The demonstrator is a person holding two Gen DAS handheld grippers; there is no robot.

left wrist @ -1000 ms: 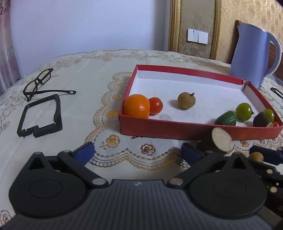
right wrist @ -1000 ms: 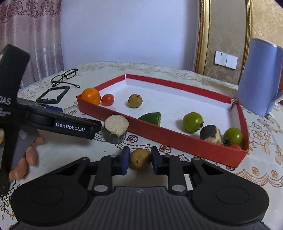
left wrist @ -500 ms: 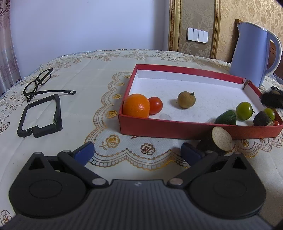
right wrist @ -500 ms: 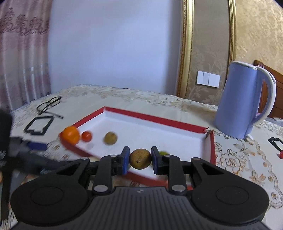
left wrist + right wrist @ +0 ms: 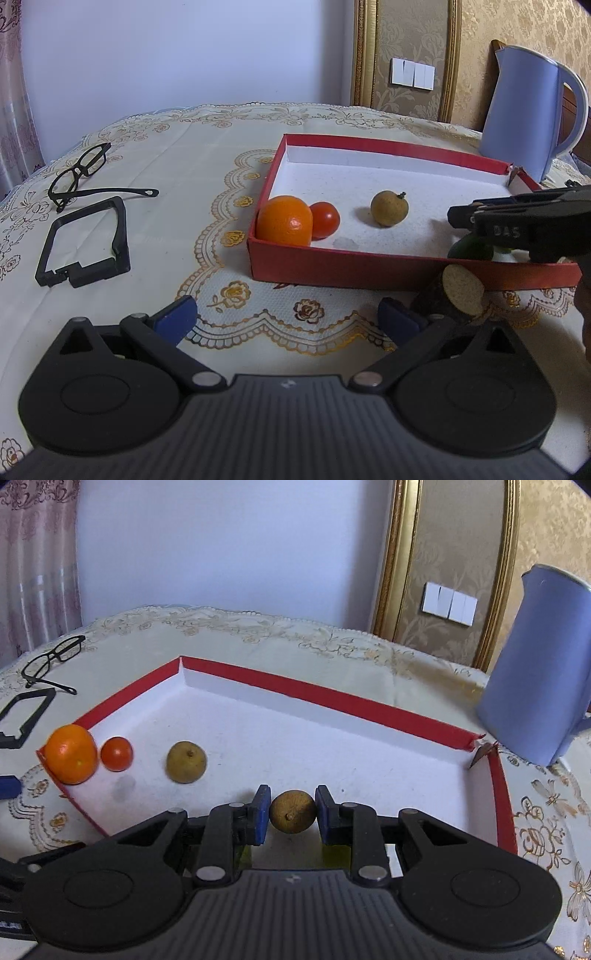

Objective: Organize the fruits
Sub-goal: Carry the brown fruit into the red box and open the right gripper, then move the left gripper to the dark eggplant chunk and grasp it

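A red box (image 5: 325, 698) with a white floor lies on the tablecloth. Inside sit an orange (image 5: 70, 754), a red tomato (image 5: 116, 754) and a brown longan (image 5: 186, 761). My right gripper (image 5: 291, 814) hangs over the box's floor, shut on a second brown longan (image 5: 292, 811). In the left wrist view the same box (image 5: 369, 267) holds the orange (image 5: 284, 220), tomato (image 5: 325, 219) and longan (image 5: 389, 208). My left gripper (image 5: 288, 319) stands open over the cloth before the box, nothing between its pads. A cut eggplant piece (image 5: 460, 291) lies beside its right finger.
A blue kettle (image 5: 543, 672) stands right of the box. Black glasses (image 5: 79, 173) and a black frame piece (image 5: 85, 243) lie at the left. The right gripper's black body (image 5: 524, 229) covers green fruit (image 5: 471, 249) at the box's right end.
My right gripper carried the longan up from the cloth and forward over the box's front wall, entering the left wrist view from the right. The left gripper stayed still.
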